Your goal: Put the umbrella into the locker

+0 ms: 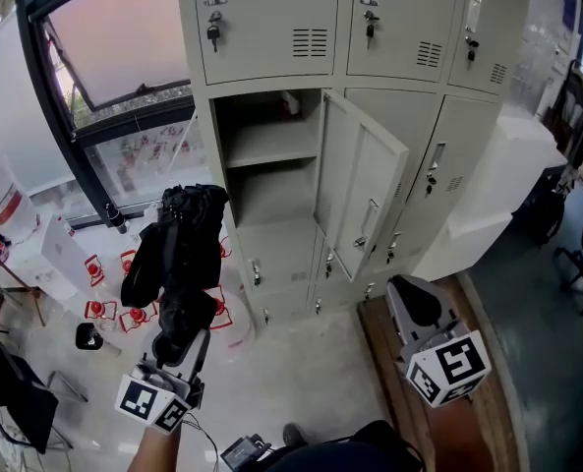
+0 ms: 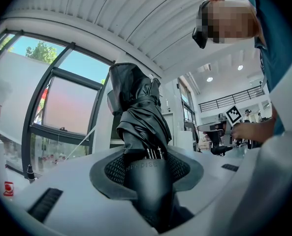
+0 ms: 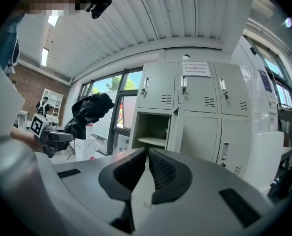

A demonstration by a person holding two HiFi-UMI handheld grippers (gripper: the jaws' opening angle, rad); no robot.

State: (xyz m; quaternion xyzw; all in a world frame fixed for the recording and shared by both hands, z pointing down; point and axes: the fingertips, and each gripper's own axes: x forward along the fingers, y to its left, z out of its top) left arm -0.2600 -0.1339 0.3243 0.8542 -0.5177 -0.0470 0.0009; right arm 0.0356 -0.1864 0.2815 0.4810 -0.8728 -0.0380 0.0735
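Black umbrella (image 1: 178, 249): folded, handle pinched in my left tool (image 1: 180, 337).
Right tool (image 3: 146, 163): pressed together, empty.
Locker (image 1: 262, 42): grey metal; I see one door (image 1: 365, 200) swung open.

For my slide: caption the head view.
Left gripper holds a folded black umbrella before the open locker; right gripper empty.

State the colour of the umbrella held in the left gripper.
Black umbrella; shows best in the left gripper view.
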